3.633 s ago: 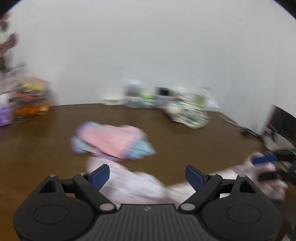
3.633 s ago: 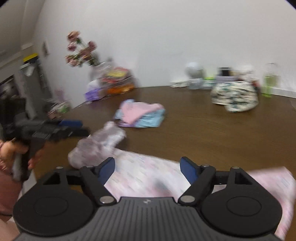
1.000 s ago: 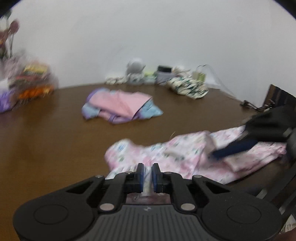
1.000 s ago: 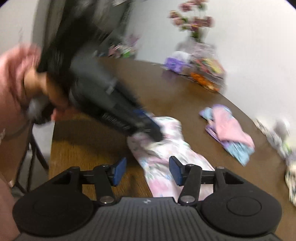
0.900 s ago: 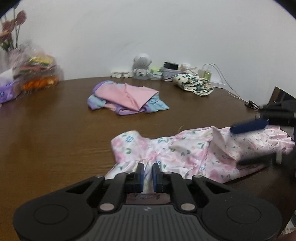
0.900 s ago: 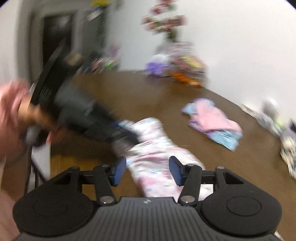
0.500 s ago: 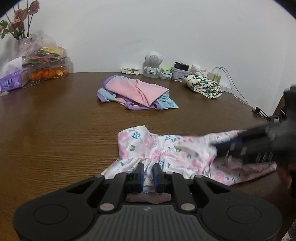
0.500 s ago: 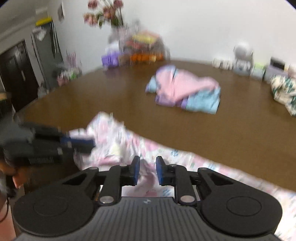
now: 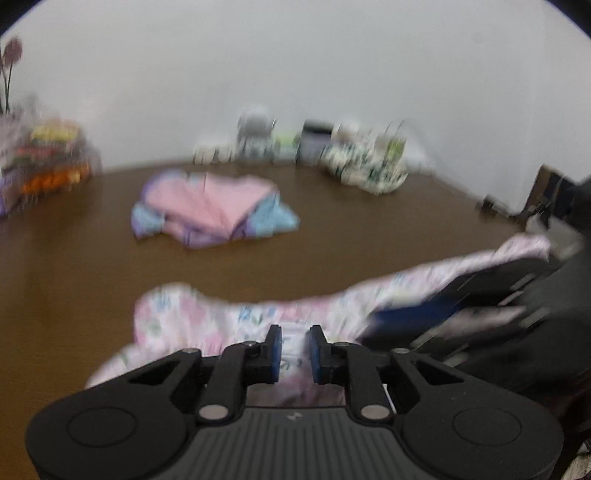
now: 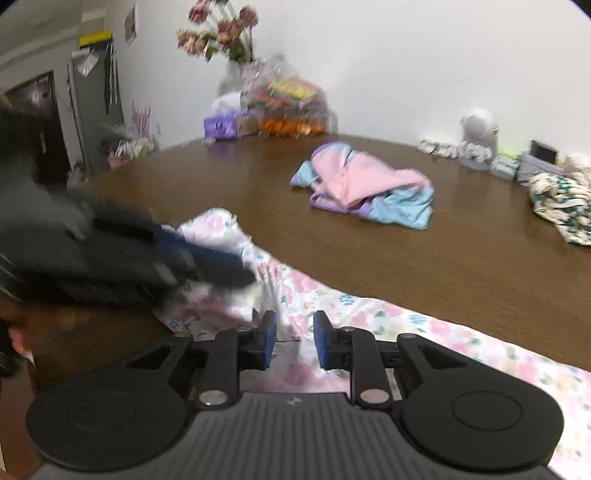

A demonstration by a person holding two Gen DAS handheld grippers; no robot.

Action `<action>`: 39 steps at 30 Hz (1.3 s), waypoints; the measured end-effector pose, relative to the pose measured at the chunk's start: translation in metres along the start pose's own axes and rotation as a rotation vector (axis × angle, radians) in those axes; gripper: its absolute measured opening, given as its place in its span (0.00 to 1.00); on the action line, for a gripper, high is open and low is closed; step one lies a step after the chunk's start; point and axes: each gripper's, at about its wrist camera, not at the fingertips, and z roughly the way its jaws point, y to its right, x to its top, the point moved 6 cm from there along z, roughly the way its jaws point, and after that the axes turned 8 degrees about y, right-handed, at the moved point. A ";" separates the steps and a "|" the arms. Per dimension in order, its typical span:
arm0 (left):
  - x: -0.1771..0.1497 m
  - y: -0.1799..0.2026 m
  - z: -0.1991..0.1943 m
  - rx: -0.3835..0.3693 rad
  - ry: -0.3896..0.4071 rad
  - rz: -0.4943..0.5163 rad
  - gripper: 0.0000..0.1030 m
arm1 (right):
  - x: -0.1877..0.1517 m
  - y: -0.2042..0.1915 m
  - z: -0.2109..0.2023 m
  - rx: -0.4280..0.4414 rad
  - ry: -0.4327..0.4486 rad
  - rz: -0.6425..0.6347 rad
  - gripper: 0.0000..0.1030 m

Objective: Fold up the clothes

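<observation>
Presently the left gripper (image 9: 295, 349) has its blue-padded jaws set a narrow gap apart, with the pink floral garment (image 9: 229, 314) showing between and beyond them; motion blur makes it impossible to tell whether any cloth is pinched. The right gripper (image 10: 294, 339) likewise shows a narrow gap between its jaws, floral cloth visible in the gap, and a grip cannot be confirmed there either. In the right wrist view the left gripper appears as a dark, blurred body entering from the left, its blue tips lying over a bunched end of the garment (image 10: 332, 306); a hand (image 10: 14, 332) is partly visible at the left edge. In the left wrist view the right gripper comes in from the right, blurred, over the garment's other end. The garment lies stretched along the near edge of the brown wooden table (image 10: 461, 266), partly raised near the grippers. Farther back, well apart from it, sits a crumpled pile of pink, blue and purple clothes (image 10: 365, 184). A white cloth with a green pattern (image 10: 557, 206) lies near the far right edge. Along the wall stand a small white rounded device (image 10: 476, 142) and assorted small items, too blurred to identify. At the far left are a vase of pink flowers (image 10: 221, 33) and wrapped colourful packages (image 10: 288, 107).
</observation>
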 end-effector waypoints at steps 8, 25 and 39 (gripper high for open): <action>0.006 -0.002 -0.008 -0.007 0.040 -0.059 0.21 | -0.010 0.089 -0.091 -0.277 0.113 0.088 0.48; -0.003 0.007 0.003 0.113 0.005 -0.009 0.21 | -0.072 0.175 -0.144 -0.421 -0.017 0.027 0.46; -0.004 0.008 0.002 0.120 0.009 -0.008 0.21 | -0.080 0.139 -0.173 -0.300 -0.015 -0.102 0.38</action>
